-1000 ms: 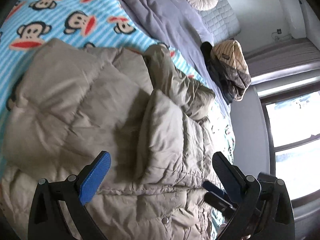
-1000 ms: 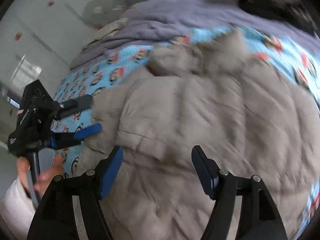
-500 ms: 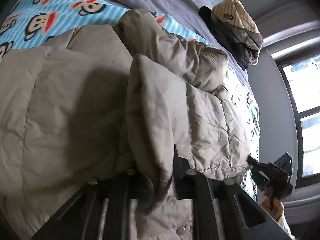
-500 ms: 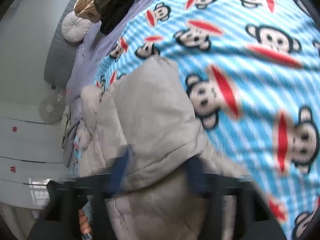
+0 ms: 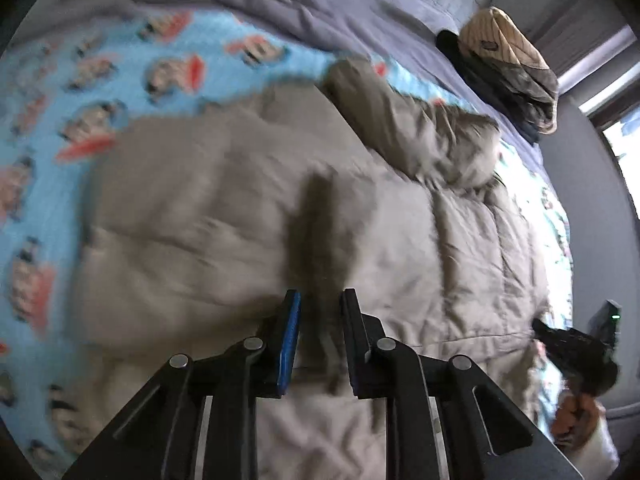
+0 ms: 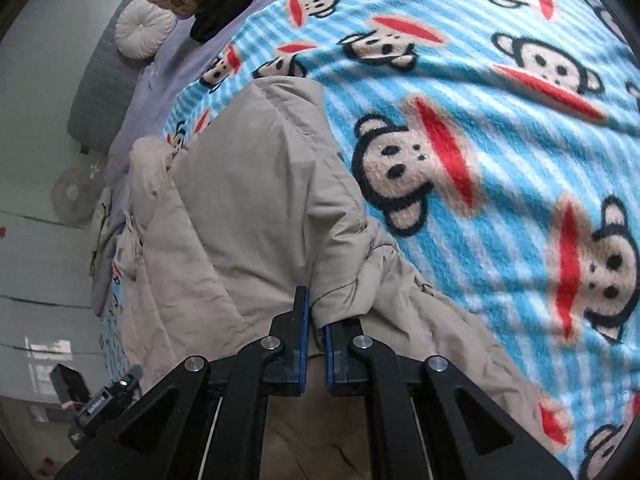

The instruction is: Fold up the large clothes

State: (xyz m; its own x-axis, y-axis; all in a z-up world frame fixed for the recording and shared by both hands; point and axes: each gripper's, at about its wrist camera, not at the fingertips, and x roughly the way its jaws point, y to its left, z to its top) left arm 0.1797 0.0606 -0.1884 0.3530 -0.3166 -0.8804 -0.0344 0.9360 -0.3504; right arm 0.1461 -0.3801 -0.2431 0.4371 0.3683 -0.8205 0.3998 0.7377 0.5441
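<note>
Your puffy tan coat (image 5: 248, 216) lies spread on the bed's monkey blanket (image 6: 500, 128). It is soft, light and slippery, so grab thick edges. Your right gripper (image 6: 316, 320) fingers pinch its edge. Your left gripper (image 5: 320, 312) fingers have just closed on a fold.

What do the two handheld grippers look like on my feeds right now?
Both the left gripper and right gripper are matte black scissor-style linkages with silver pivot pins and blue finger pads. A white sleeve shows behind the right one.
</note>
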